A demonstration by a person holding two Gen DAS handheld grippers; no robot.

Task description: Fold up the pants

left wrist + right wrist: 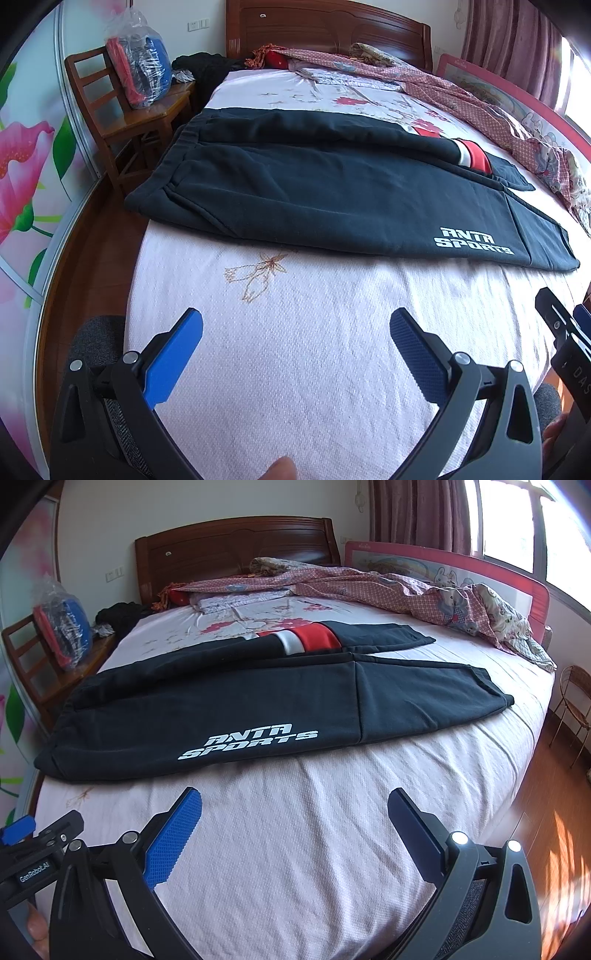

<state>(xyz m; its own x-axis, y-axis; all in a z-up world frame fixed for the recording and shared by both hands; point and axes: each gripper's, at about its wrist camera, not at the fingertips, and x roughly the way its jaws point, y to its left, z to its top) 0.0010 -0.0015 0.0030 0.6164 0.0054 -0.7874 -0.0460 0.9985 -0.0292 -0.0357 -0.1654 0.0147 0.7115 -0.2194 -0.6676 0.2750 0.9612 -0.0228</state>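
- Pants (pixel 332 192), black, spread flat across the bed (pixel 295 369), crosswise, waistband toward the left edge, cuffs toward the right edge.
- Two legs lying side by side, near leg with white lettering, far leg partly rucked, red and white band showing.
- Left gripper (pixel 295 332) hovering over bare sheet near the foot edge, fingers (pixel 173 354) wide, holding nothing.
- Right gripper (pixel 295 812) just beside it, fingers (pixel 170 838) also wide, empty, well short of the cloth.
- Step, by judgement: none of the folding begun; approach only.
- Next, likely: reach forward, pinch the near leg at waistband and cuff, carry it over the far leg, edges matched.
- Caution: thick fleece, so a deep bite needed to lift both layers.
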